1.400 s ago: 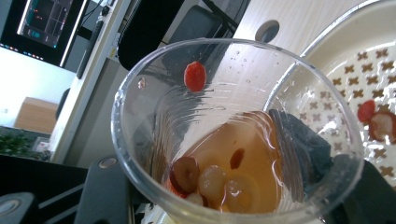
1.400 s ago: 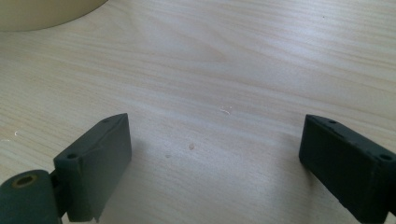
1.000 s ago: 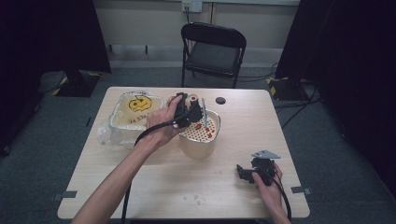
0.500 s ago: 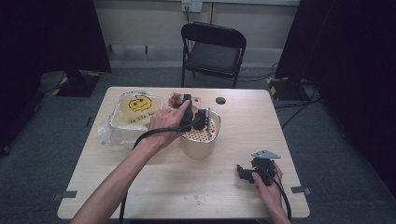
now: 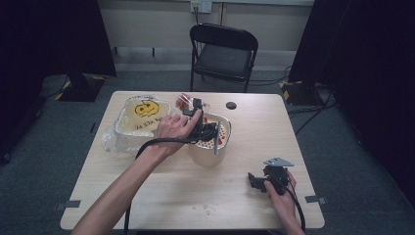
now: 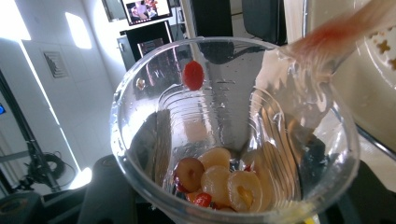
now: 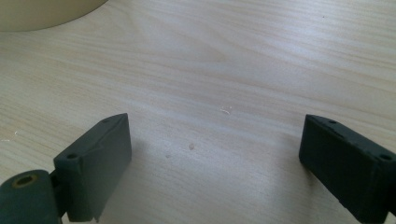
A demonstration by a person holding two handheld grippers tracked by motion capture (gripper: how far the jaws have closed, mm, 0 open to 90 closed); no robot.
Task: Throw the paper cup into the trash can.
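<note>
My left gripper [image 5: 204, 131] is shut on a clear plastic cup [image 6: 233, 116] and holds it tipped on its side over a cream perforated strainer bowl [image 5: 209, 155]. Pale and dark red fruit pieces [image 6: 215, 181] lie at the cup's bottom. One red piece [image 6: 193, 74] sticks to its wet wall. In the left gripper view the bowl's holed wall [image 6: 379, 70] stands at the right. My right gripper [image 5: 255, 180] rests low over the table at the front right. It is open [image 7: 215, 163] with only bare wood between its jaws.
A foil tray [image 5: 142, 120] with a smiley face, wrapped in plastic film, sits left of the bowl. A small clear tub of red fruit [image 5: 186, 101] and a black disc [image 5: 231, 105] lie behind. A black folding chair [image 5: 222, 51] stands beyond the table [image 5: 161, 196].
The left hand has swung right and down over the strainer bowl, tipping the cup further onto its side. The right hand has stayed put.
</note>
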